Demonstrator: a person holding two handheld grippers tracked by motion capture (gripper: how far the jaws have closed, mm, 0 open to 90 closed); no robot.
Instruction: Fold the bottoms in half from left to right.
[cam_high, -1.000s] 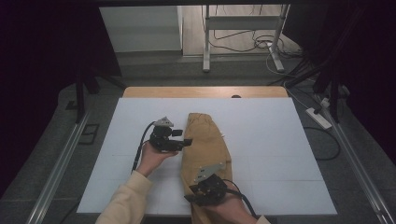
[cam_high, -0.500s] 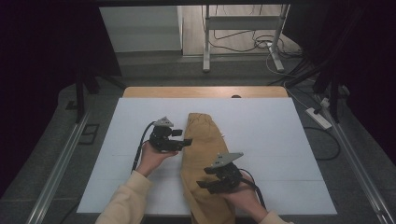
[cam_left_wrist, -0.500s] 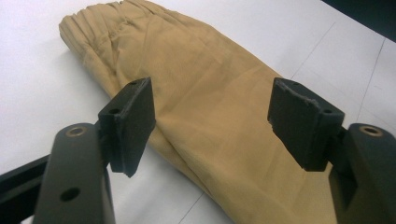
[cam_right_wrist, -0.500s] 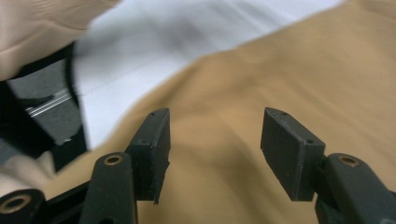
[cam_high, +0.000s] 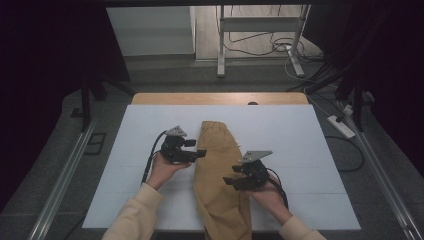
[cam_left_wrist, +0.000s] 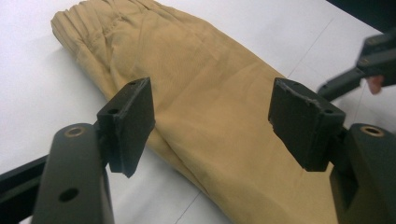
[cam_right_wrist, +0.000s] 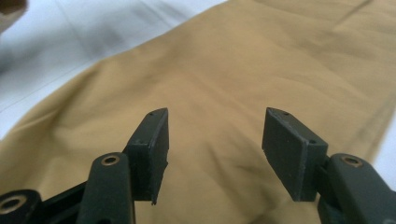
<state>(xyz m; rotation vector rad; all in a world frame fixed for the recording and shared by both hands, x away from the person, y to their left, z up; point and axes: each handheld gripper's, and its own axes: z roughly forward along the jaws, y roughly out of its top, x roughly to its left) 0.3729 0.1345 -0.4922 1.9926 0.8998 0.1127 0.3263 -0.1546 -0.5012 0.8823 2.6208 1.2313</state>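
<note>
The right claw (cam_high: 231, 181) hovers over the near half of the folded tan trousers (cam_high: 218, 175), its jaws having just been opening, nothing between them. The left claw (cam_high: 200, 152) sits at the trousers' left edge, jaws wide, gripping nothing. The trousers lie lengthwise mid-worktop (cam_high: 310, 150), near end overhanging.

Tan trousers (cam_high: 220, 175), folded lengthwise into one long strip, lie flat on the white counter (cam_high: 310, 150); elastic waistband at far end, legs overhanging near edge.
</note>
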